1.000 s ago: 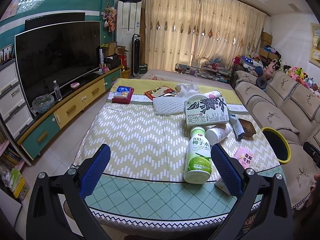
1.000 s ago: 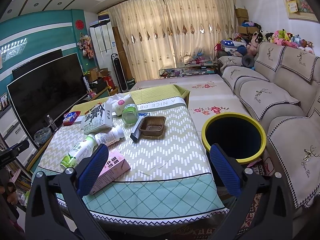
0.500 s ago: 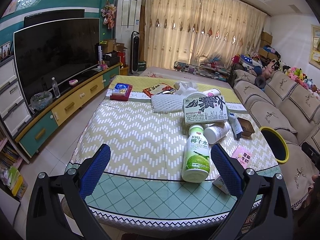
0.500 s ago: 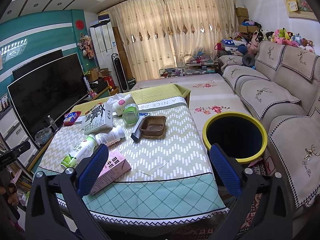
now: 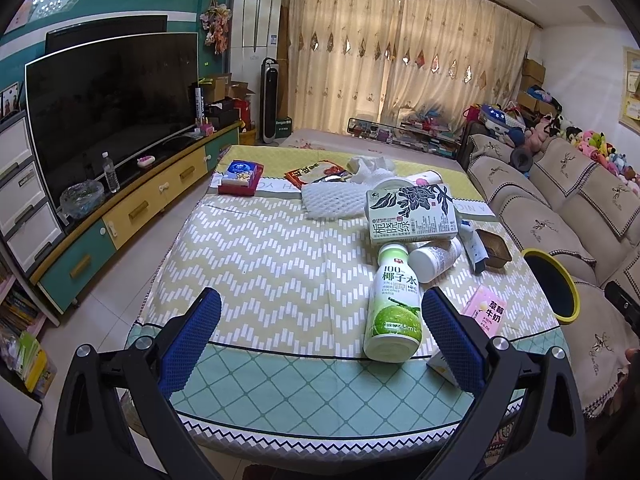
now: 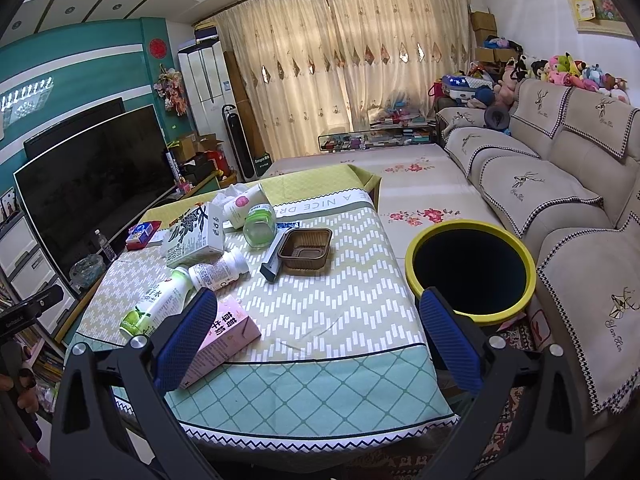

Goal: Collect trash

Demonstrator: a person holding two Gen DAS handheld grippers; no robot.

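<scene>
While both grippers hang over the near edge of the cloth-covered table (image 5: 256, 264), the trash lies scattered on its right half. Nearest the left gripper (image 5: 320, 336) is a white plastic bottle with a green coconut-water label (image 5: 394, 306), on its side with its base toward the camera, just inside that gripper's right blue pad. Beyond it a smaller white plastic bottle (image 5: 434, 258) also lies down, its base touching a white carton printed with dark leaves (image 5: 412, 214). A brown plastic tray (image 6: 306, 248) sits near the table's middle in the right wrist view, with a dark flat stick-like item (image 6: 272, 260) leaning against its left side; what that item is cannot be told. Behind the tray stands a pale green translucent jar (image 6: 260, 226), and a white netted foam sleeve (image 5: 334, 202) lies further back.

The pink milk carton (image 6: 224, 338) lies near the front edge; the left pad of the right gripper (image 6: 314, 340) covers part of it, and in the left wrist view only its upper end shows. Both grippers are spread wide and hold nothing. A round bin with a yellow rim and dark interior (image 6: 470, 272) stands on the floor just beside the table's right edge, by the beige sofa (image 6: 560, 184). Its base is hidden.
</scene>
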